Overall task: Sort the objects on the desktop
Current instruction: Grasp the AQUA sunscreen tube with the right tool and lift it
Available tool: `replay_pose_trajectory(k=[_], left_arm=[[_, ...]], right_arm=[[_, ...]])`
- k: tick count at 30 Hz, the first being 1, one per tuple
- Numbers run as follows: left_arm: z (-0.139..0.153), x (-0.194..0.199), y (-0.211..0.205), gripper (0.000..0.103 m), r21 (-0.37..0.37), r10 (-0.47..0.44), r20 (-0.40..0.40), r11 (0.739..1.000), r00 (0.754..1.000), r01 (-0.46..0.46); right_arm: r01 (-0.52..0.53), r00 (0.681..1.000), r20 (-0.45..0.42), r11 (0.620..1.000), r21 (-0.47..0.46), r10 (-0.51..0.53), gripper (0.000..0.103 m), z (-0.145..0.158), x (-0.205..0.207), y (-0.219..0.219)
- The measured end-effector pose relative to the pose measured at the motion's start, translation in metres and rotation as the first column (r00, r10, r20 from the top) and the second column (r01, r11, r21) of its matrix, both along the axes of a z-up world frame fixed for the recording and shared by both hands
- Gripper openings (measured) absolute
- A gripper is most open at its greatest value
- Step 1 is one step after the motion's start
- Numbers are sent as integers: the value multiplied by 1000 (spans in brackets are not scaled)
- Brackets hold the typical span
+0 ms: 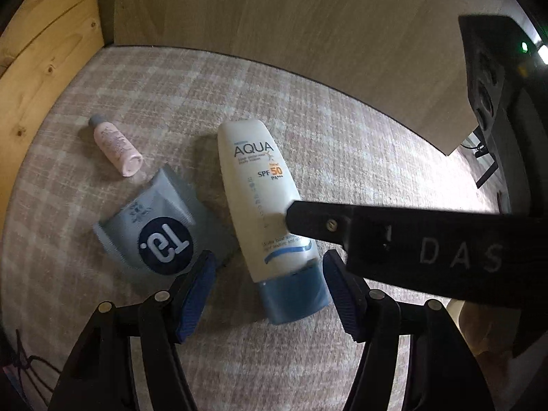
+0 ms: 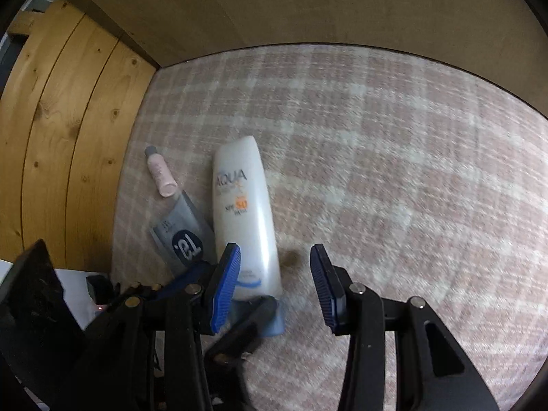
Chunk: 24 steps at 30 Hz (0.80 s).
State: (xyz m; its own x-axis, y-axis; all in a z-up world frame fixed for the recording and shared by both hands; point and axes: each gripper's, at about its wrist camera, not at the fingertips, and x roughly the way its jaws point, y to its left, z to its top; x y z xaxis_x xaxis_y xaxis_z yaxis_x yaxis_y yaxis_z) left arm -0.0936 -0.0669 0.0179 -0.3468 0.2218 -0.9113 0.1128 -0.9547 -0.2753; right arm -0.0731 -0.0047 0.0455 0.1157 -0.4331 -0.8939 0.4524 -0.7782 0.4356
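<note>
Dim, fisheye-warped, right view motion-blurred

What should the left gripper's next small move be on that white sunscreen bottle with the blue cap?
Probably ease the left gripper down and close on the white sunscreen bottle's blue cap. Its open jaws already straddle the cap without pressing it, and the grey sachet lies just beside the left pad.

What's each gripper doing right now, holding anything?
Left gripper: open, straddling the blue cap of the sunscreen bottle, pads not pressing it.
Right gripper: open, empty, above the checked cloth.
</note>
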Motion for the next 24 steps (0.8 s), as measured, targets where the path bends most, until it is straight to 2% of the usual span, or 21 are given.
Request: replay_pose_trajectory(k=[7,15,24], left_arm=[[-7,-2,6,48,22,-5,-9,1000,1000,6],[-5,7,6,47,60,-7,-11,998,1000,8],[28,27,39,47,59,-40,-65,997,997,44]], right_arm=[[17,994,113,998,-66,-9,41,-15,1,-6],[54,994,103,996,-76,-47,38,-9,12,7],[119,991,71,984,-131,-110,37,26,29,58]])
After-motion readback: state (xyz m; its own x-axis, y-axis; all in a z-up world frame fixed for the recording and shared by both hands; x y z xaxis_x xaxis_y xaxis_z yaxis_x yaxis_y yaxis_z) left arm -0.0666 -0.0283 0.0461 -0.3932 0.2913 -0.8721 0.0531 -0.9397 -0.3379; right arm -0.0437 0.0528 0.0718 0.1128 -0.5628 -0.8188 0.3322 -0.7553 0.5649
